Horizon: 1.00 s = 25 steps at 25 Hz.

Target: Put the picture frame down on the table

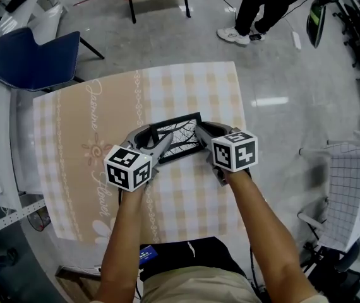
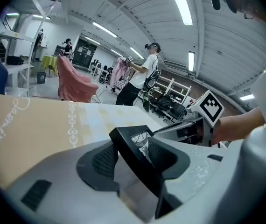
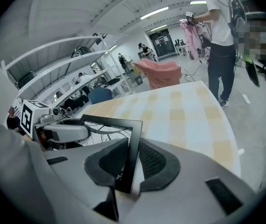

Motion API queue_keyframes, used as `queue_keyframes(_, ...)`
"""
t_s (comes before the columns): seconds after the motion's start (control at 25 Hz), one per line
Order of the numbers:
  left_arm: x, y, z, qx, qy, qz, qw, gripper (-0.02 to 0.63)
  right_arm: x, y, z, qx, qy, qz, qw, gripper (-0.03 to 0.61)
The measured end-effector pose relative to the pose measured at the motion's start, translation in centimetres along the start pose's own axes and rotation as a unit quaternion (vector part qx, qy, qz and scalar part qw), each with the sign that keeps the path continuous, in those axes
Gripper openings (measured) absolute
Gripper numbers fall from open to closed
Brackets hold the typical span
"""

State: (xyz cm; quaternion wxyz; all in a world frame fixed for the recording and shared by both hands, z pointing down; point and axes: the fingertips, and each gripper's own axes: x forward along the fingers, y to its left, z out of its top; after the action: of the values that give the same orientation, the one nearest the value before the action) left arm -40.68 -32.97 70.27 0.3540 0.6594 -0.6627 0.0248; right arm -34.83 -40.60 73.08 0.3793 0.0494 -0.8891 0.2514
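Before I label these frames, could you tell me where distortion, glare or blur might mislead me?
Left gripper view: strong fisheye, bowed ceiling light, dark corners. Right gripper view: same fisheye, a mosaic patch upper right, picture frame sharp. Head view: even light, glare on the floor right of the table, little distortion.

A counter point(image 1: 72, 188) under a beige cloth with pale checks stands on a glossy grey floor point(image 1: 281, 68). A blue chair point(image 1: 35, 59) sits just beyond its far left corner, and a chair draped in pink fabric point(image 2: 74, 84) stands further off. White shelving point(image 3: 72, 59) lines one side of the hall. Long strip lights point(image 2: 182, 6) run along a pale ribbed ceiling point(image 2: 231, 41).
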Motion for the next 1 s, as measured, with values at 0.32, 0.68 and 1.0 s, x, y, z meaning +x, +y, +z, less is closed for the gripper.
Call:
queue_keyframes(0.32, -0.7, -0.6, 0.0, 0.016, 0.011, 0.036, 0.9992, 0.198, 0.2, 0.2, -0.2, -0.014, 0.014, -0.016, 1.000, 0.071)
queue_keyframes(0.68, -2.5, -1.6, -1.4, 0.001, 0.070, 0.018, 0.9974, 0.209, 0.3, 0.9, -0.4, -0.015, 0.036, -0.016, 0.999, 0.072)
queue_keyframes(1.0, -4.4, -2.2, -5.6, -0.006, 0.176, -0.026, 0.9840, 0.225, 0.4, 2.1, -0.9, -0.041, 0.063, -0.010, 0.997, 0.086)
